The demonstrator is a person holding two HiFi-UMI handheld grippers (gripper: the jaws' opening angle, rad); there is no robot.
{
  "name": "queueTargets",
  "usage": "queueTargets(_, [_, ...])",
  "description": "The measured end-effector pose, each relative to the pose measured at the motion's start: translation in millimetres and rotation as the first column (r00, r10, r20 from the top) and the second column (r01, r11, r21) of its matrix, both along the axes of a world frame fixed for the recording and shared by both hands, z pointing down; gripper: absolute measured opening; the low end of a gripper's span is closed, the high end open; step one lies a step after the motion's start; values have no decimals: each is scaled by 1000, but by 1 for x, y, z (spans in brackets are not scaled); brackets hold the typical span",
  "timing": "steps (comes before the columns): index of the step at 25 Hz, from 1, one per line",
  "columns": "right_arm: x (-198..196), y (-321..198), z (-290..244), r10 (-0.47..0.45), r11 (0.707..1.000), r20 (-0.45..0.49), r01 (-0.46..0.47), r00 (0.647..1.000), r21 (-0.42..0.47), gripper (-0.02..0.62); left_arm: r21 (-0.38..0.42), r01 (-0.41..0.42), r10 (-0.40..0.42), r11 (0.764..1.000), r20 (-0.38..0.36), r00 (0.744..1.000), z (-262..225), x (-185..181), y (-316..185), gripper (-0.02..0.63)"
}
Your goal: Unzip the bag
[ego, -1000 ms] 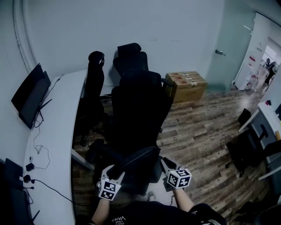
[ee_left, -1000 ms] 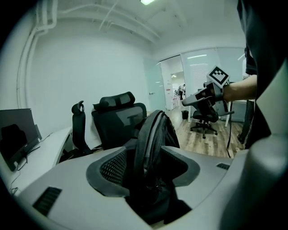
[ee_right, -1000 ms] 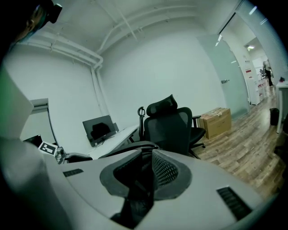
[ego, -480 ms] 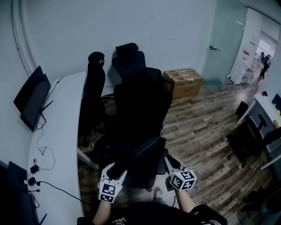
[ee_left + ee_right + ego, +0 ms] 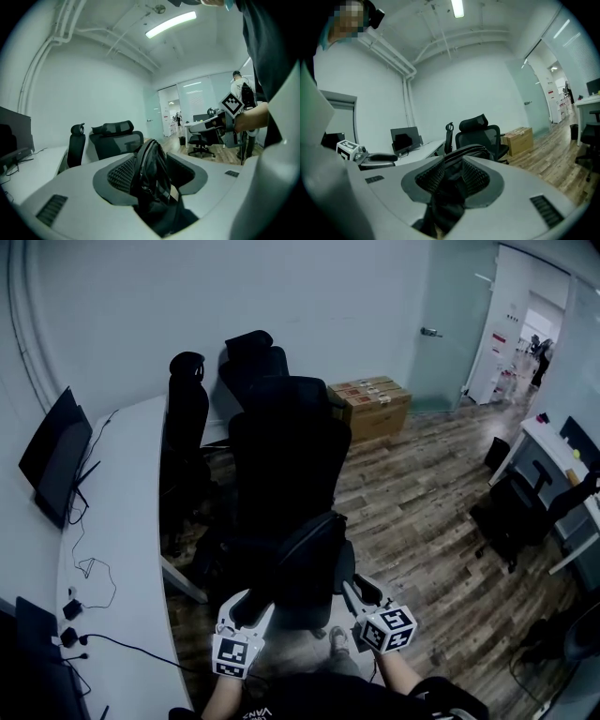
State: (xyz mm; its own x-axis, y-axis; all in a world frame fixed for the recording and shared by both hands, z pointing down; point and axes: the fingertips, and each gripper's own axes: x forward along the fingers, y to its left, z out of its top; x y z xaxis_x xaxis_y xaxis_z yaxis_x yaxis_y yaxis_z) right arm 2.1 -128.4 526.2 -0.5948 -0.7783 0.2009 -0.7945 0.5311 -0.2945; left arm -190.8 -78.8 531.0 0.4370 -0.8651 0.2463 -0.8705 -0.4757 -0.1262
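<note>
1. bag (image 5: 314, 557): black, standing upright at the front of a black office chair (image 5: 286, 460), directly before the person and between both tools. the scene there is dark, so contact with the seat cannot be confirmed.

2. left tongs (image 5: 251, 603): reaching onto the bag's left side. in the left gripper view the tongs (image 5: 152, 169) stand wide, and a thick fold of the bag (image 5: 150, 173) fills the gap from pad to pad; they are clamped on that fold. a tan label shows low on the fabric.

3. right tongs (image 5: 358, 587): at the bag's right side. in the right gripper view the tongs (image 5: 452, 177) are partly apart, having just been opening. loose black fabric of the bag (image 5: 451, 190) hangs between the two ribbed pads (image 5: 429, 180); the pads do not press on it.

4. surroundings: a curved white bench (image 5: 112, 521) runs along the left and carries a dark monitor (image 5: 52, 460) and cables. two further black chairs stand behind the first. cardboard boxes (image 5: 370, 404) sit on the wood floor (image 5: 422, 512) against the far wall.
</note>
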Motion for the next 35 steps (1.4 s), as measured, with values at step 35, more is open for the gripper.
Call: queueTargets(35, [-38,122,18,-38,998,-145,44,989,35,43,63,-39,43,997,-72,996,0,-7,116,20])
